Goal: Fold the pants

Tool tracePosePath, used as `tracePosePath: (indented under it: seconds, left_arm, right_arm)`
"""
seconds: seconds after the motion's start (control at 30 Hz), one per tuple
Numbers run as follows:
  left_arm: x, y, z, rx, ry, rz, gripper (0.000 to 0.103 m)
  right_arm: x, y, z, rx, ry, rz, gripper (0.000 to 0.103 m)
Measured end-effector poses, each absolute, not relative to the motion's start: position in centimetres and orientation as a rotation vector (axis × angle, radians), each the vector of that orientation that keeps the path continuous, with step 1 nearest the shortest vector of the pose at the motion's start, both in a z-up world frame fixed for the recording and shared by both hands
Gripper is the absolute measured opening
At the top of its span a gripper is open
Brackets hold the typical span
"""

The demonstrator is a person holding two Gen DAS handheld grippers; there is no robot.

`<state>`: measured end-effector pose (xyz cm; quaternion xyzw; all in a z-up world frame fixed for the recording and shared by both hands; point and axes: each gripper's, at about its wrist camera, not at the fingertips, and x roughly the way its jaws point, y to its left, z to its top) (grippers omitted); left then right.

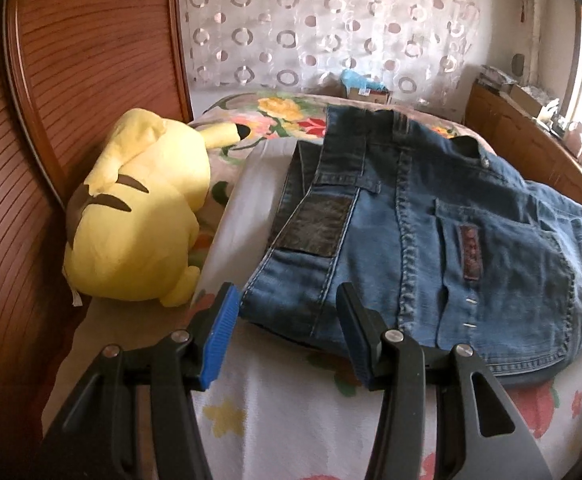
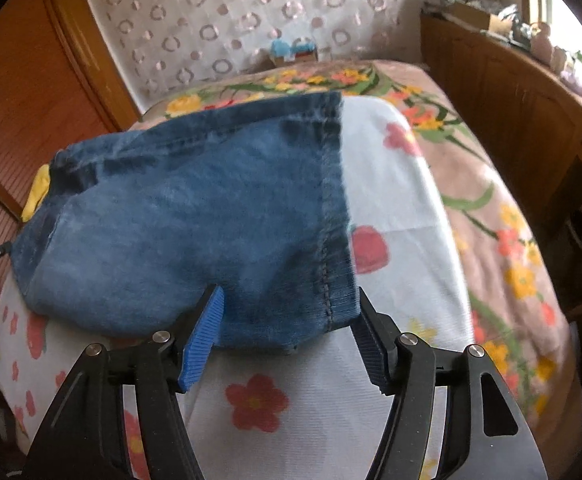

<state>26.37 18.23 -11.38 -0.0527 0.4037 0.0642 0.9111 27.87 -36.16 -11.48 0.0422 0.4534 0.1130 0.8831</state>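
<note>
Blue denim pants [image 1: 431, 236] lie folded on a flowered bed. In the left wrist view I see the waistband end, with a dark patch and a back pocket facing up. My left gripper [image 1: 287, 308] is open, its fingers straddling the near corner of the waistband end. In the right wrist view the leg end of the pants [image 2: 195, 224] lies on the sheet, hem seam to the right. My right gripper [image 2: 289, 312] is open, its fingers either side of the near hem corner, not closed on it.
A yellow plush toy [image 1: 139, 216] lies left of the pants against the wooden headboard [image 1: 51, 92]. The white flowered sheet [image 2: 395, 200] covers the bed. A wooden cabinet [image 2: 511, 92] with clutter stands along the right. A patterned curtain [image 1: 323, 20] hangs behind.
</note>
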Motion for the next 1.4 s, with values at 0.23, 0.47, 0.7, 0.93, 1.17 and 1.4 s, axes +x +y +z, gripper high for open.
tracePosePath:
  seconds: [0.23, 0.47, 0.7, 0.93, 1.17, 1.4]
  left_arm:
    - [27.0, 18.5, -12.9, -0.098, 0.872, 0.142, 0.053]
    - [27.3, 19.1, -13.4, -0.112, 0.873, 0.138, 0.056]
    - [27.1, 18.5, -13.0, -0.093, 0.86, 0.111, 0.032]
    - [26.3, 18.1, -11.0, -0.097, 0.812, 0.085, 0.01]
    - [25.8, 17.0, -5.5, -0.104, 0.666, 0.08, 0.008]
    - [27.0, 15.5, 0.8, -0.076, 0.552, 0.067, 0.007]
  right_arm:
    - [27.9, -34.9, -11.8, 0.035, 0.958, 0.264, 0.045]
    - [28.2, -34.2, -11.9, 0.006, 0.961, 0.313, 0.021]
    - [27.8, -33.8, -11.5, -0.005, 0.935, 0.363, 0.011]
    - [27.8, -33.5, -8.5, -0.017, 0.856, 0.396, 0.008]
    - [28.9, -32.8, -3.8, -0.053, 0.757, 0.409, 0.006]
    - [30.5, -32.4, 2.2, -0.077, 0.643, 0.386, 0.005]
